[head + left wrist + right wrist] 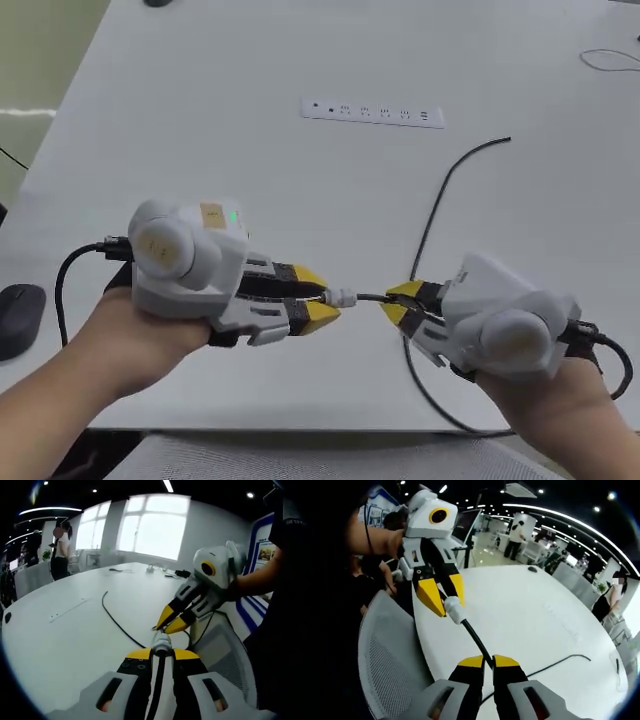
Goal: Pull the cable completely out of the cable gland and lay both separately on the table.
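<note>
Above the near edge of the white table (300, 190), the grippers meet tip to tip. Left gripper (325, 300): jaws clamped on the white cable gland (342, 297), which pokes out past the yellow tips. Right gripper (395, 300): jaws pinched almost together on the black cable (430, 215), just beside the gland. The cable runs into the gland, not out yet. Its far part lies across the table, ending near the white power strip (372, 112). There's a black mouse (18, 318) at the left edge.
</note>
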{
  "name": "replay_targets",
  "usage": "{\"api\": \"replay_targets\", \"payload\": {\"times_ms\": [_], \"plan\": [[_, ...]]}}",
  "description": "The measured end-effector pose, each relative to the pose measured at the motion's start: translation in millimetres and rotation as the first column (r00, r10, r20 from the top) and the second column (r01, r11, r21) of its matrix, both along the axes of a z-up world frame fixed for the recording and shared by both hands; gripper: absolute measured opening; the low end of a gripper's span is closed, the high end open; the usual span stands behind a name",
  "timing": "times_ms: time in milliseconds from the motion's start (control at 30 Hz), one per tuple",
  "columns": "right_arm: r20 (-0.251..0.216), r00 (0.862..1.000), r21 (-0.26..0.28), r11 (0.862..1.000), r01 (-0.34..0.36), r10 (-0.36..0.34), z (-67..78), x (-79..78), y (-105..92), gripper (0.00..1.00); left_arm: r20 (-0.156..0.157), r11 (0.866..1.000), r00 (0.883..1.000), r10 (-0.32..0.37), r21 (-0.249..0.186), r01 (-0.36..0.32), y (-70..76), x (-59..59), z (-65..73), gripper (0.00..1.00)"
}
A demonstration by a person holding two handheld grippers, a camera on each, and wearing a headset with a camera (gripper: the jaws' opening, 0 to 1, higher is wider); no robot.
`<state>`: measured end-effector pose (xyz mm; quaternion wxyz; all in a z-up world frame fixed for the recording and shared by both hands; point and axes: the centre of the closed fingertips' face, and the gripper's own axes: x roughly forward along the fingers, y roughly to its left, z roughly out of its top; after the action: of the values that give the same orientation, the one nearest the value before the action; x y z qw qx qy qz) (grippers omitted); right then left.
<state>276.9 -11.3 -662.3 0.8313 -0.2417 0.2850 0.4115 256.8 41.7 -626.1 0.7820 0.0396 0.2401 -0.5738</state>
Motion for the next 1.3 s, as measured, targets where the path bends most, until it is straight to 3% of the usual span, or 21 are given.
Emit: {"api": "replay_targets", "payload": {"times_ms": [267,367,467,533,600,667,733,867,1133,1300], "plan": [[-0.080,0.991,0.055,0.992,0.110,-0.105,-14.8,2.3,-20.8,0.00,0.000,1.000,1.000,0.002,0.000,-0.002,0.2,1.2,0.8,0.14],[-0.121,0.979,0.092,0.980,0.178,-0.166,-20.3,3.8,-27.8,0.00,0.005,1.000,1.000,0.007,-0.003,-0.007,0.6,2.1,1.5,0.14],[-0.177,0.957,0.125,0.959,0.253,-0.229,-28.2,5.2,-36.2,0.00,0.009,1.000,1.000,0.010,-0.003,-0.010,0.5,1.6,2.4,0.14],[-0.220,0.936,0.139,0.941,0.309,-0.275,-36.0,4.9,-43.7,0.00,0.010,1.000,1.000,0.011,-0.003,-0.011,0.4,1.0,2.8,0.14],[-0.236,0.926,0.154,0.930,0.334,-0.294,-38.3,5.3,-46.4,0.00,0.011,1.000,1.000,0.011,-0.005,-0.011,0.0,0.4,3.9,0.14],[-0.277,0.899,0.167,0.904,0.393,-0.340,-44.2,5.3,-53.1,0.00,0.013,1.000,1.000,0.012,-0.005,-0.012,0.1,0.1,4.3,0.14],[-0.296,0.883,0.171,0.889,0.425,-0.365,-48.3,6.0,-57.8,0.00,0.014,1.000,1.000,0.013,-0.004,-0.013,0.3,0.7,3.7,0.14],[-0.347,0.835,0.177,0.845,0.505,-0.427,-57.7,7.1,-68.2,0.01,0.018,1.000,1.000,0.014,-0.003,-0.014,0.4,1.2,3.5,0.14],[-0.452,0.738,0.184,0.757,0.627,-0.501,-72.6,4.3,-76.7,0.01,0.022,1.000,1.000,0.016,-0.012,-0.016,-0.3,2.5,6.2,0.14],[-0.462,0.731,0.189,0.750,0.634,-0.502,-73.2,3.1,-74.1,0.01,0.024,1.000,1.000,0.015,-0.008,-0.014,0.1,1.6,5.6,0.14]]}}
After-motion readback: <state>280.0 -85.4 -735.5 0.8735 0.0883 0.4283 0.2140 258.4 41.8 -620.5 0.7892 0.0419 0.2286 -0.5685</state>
